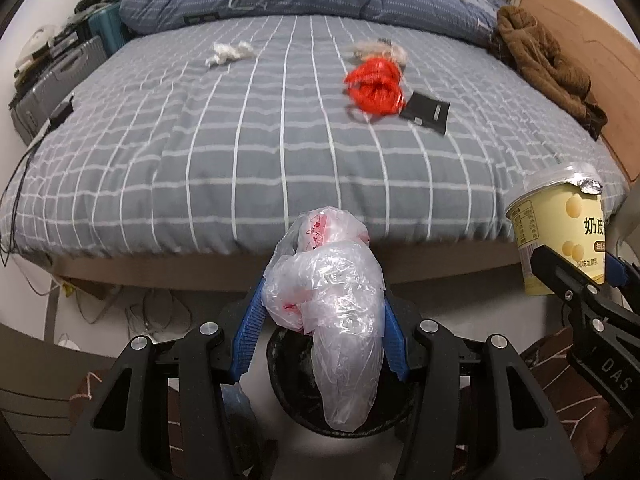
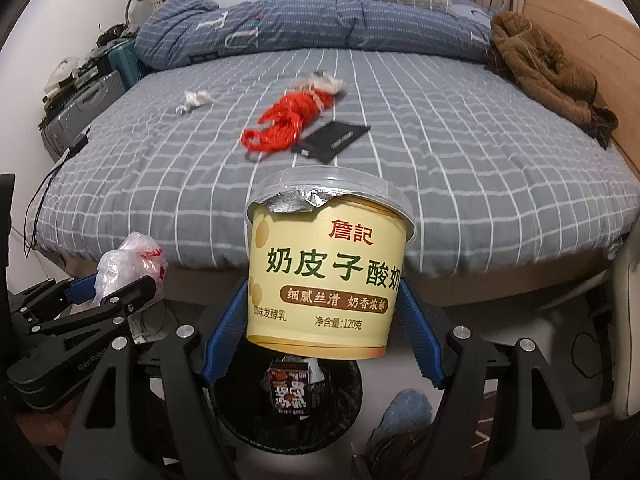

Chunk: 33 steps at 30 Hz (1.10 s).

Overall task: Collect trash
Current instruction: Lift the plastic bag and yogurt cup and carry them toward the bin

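L gripper (image 1: 324, 312) clamps clear plastic bag (image 1: 336, 312), R gripper (image 2: 320, 320) grips yogurt cup (image 2: 326, 272), both above near bin (image 2: 288, 416); bag's loose tail could snag on rim & spill outside.

I'm counting two grippers, left (image 1: 324, 320) and right (image 2: 320, 312), one clear plastic bag (image 1: 332, 320), one yogurt cup (image 2: 326, 268), one trash bin (image 2: 288, 412), one red bag (image 1: 374, 88), one white tissue (image 1: 230, 52) and one black card (image 1: 426, 112).
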Available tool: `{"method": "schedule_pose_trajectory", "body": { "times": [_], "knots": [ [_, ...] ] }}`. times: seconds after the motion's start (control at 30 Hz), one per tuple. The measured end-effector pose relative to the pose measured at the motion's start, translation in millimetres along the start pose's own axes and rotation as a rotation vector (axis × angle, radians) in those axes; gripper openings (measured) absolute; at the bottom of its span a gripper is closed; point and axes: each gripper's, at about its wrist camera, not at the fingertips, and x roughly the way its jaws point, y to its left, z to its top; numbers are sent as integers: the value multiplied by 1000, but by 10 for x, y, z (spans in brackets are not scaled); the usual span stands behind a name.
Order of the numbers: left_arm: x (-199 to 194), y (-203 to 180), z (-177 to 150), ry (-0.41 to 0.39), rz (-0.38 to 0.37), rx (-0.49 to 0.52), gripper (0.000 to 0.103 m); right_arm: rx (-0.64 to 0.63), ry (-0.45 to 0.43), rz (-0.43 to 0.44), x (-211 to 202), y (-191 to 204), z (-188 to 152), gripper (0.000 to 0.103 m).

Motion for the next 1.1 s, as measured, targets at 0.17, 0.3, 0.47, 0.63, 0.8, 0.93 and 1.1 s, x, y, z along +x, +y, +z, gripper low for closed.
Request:
{"method": "schedule_pose_trajectory", "body": {
  "times": [0.17, 0.3, 0.47, 0.63, 0.8, 0.93, 1.1],
  "knots": [
    [127, 5, -137, 33, -1, 1, 51, 3, 36, -2, 151, 4, -168, 70],
    [230, -22, -220, 54, -1, 6, 51, 2, 64, -4, 270, 0, -286, 70],
    [433, -58, -335, 96, -3, 8, 51, -3, 108, -6, 438, -16, -454, 70],
    [665, -144, -427, 148, -17, 18, 51, 4, 149, -20, 580, -102, -580, 70],
    [877, -297, -478, 190, -44, 37, 51, 36, 169, -46, 618, -284, -649, 70],
    [964, -448, -491, 206, -66, 61, 51, 63, 182, -68, 616, -449, -697, 70],
    [993, -576, -483, 200, -82, 81, 54, 81, 190, -79, 629, -537, -727, 70]
  ]
}}
